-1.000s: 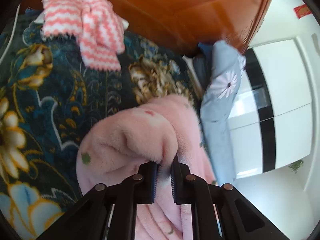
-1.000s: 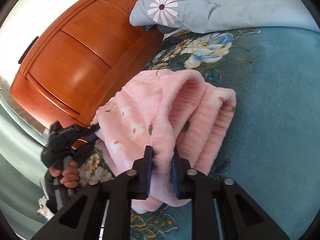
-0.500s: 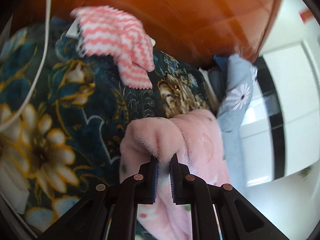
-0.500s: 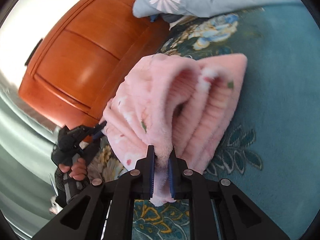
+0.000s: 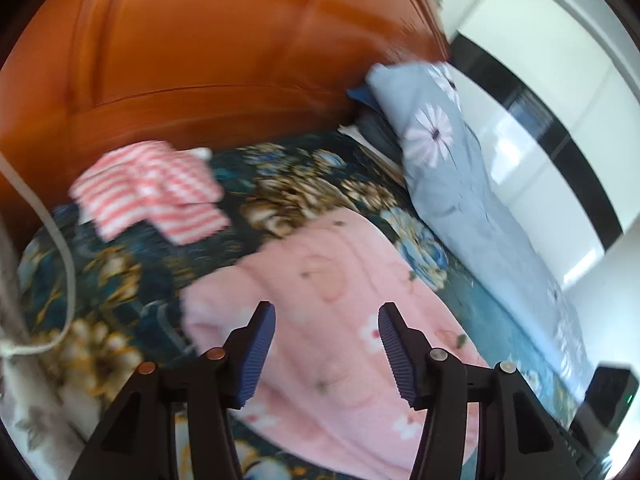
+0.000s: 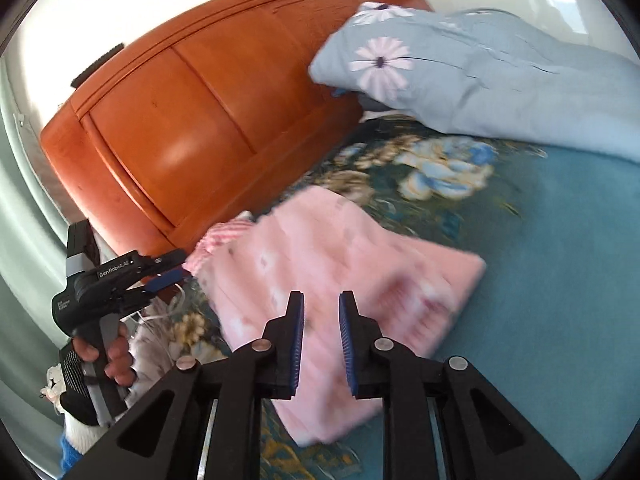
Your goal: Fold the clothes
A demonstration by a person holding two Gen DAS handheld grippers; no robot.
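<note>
On floral bedspread, pink fleece garment now lies flat, folded; left gripper jaws opening, right gripper jaws opening too (both pinched fleece a second ago, nothing between pads now); fold looks complete; striped cloth waits near headboard.

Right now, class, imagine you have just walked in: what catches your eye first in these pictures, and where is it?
A fluffy pink garment lies folded on the flowered bedspread, right in front of both grippers. The left gripper is opening with nothing between its fingers, and the right gripper is opening too. Behind stands a glossy orange headboard, with a red-and-white striped cloth near it.
</note>
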